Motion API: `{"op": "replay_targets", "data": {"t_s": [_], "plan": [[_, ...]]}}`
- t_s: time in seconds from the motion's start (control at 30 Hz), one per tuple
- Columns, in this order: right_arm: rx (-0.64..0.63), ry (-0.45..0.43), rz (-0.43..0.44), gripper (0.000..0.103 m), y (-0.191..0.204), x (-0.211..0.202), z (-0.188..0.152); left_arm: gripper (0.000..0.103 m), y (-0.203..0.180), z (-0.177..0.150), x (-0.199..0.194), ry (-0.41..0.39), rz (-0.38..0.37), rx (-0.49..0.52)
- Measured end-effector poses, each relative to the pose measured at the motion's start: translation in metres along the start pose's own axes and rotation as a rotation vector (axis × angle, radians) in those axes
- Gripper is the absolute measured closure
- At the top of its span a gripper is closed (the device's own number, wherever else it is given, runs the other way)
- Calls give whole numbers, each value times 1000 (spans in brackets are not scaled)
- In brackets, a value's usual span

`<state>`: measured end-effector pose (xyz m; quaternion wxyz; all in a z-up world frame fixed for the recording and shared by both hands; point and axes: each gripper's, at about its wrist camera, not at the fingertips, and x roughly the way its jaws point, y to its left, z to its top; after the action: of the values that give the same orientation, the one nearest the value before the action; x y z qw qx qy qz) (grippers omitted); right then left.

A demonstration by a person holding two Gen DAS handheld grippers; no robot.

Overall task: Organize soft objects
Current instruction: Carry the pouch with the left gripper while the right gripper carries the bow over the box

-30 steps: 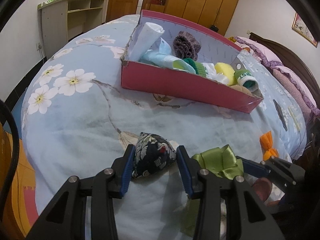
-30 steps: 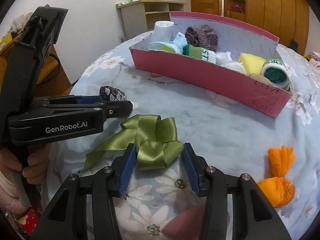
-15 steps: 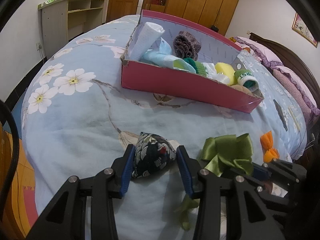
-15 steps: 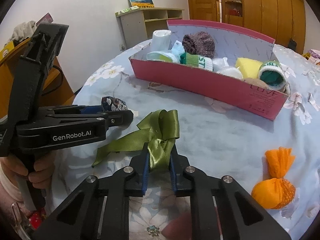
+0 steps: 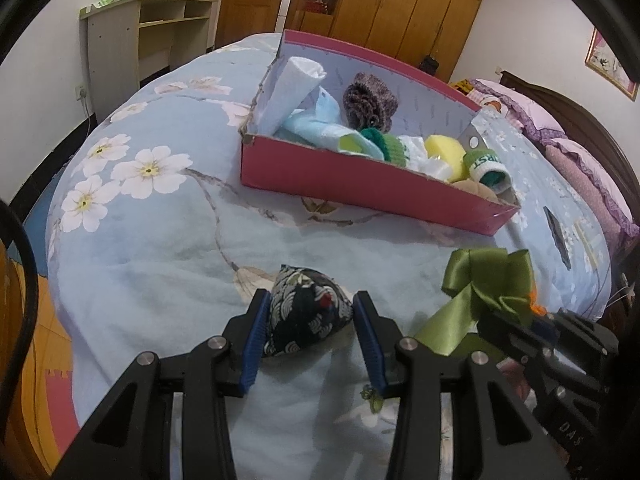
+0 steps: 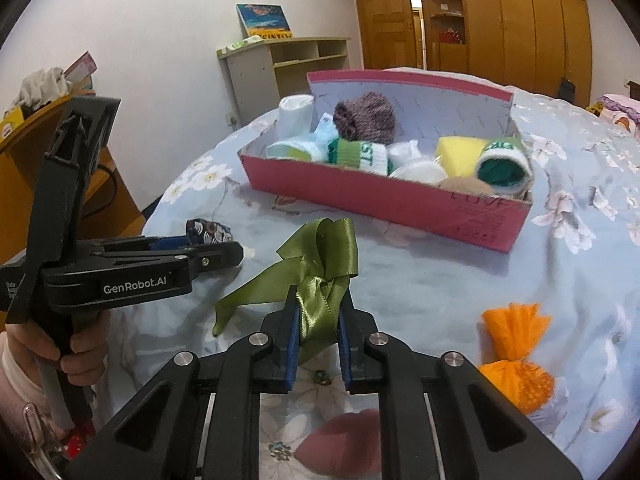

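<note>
My left gripper [image 5: 307, 312] is open around a dark patterned fabric pouch [image 5: 306, 314] lying on the floral bedspread [image 5: 160, 248]; the pads stand close on both sides of it. The pouch also shows in the right wrist view [image 6: 208, 231]. My right gripper [image 6: 318, 312] is shut on a green satin ribbon bow [image 6: 324, 264] and holds it above the bed; the bow also shows in the left wrist view [image 5: 488, 280]. A pink cardboard box [image 5: 360, 176] holds rolled socks, a sponge and other soft items further back.
An orange fabric bundle [image 6: 516, 356] lies on the bed right of my right gripper. The left gripper body [image 6: 120, 272] and the hand holding it stand at the left of the right view. A shelf unit [image 5: 136, 32] and wardrobes stand behind the bed.
My right gripper closed on the green bow and lifted it off the bed. My left gripper stayed open around the pouch.
</note>
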<state>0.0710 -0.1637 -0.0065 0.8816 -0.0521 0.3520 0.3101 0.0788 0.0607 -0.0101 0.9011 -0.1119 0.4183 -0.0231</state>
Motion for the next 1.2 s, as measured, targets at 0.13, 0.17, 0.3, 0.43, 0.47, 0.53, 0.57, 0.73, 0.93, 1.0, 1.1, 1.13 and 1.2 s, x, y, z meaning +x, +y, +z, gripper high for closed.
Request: {"op": "replay_targets", "data": {"t_s": [0.13,0.17,0.3,0.43,0.47,0.53,0.57,0.73,0.93,1.0,1.1,1.13,1.2], "plan": [[0,-19,-12,86,-4,-6,4,59,-6,3,-4,-7,-7,11],[1,-24,-14,86,-6,-7,6,59,-7,5,-4,-9,-11,14],[2,-50,-27,86,-12,-13,14,59,-14,13,-8,-17,-25,26],[2,-76,-40,86,-18,-17,24,59,-23,23,-11,-34,-27,46],[1,-81,-42,86,-19,-18,26,59,-26,26,-12,-39,-28,51],[1,-93,-49,86,-22,-19,30,59,-31,32,-13,-47,-32,63],[2,-100,-52,86,-24,-20,33,59,-32,34,-14,-50,-33,67],[9,-128,-64,86,-29,-22,44,59,-44,52,-14,-73,-42,98],[11,-159,-81,86,-36,-23,59,59,-56,73,-12,-100,-41,129],[14,-168,-89,86,-38,-21,65,59,-59,80,-9,-108,-42,137],[25,-178,-95,86,-42,-18,71,59,-65,89,-3,-114,-48,146],[31,-181,-99,86,-44,-16,73,59,-66,91,-1,-115,-50,147],[35,-186,-104,86,-48,-14,77,59,-69,98,6,-114,-53,147]]}}
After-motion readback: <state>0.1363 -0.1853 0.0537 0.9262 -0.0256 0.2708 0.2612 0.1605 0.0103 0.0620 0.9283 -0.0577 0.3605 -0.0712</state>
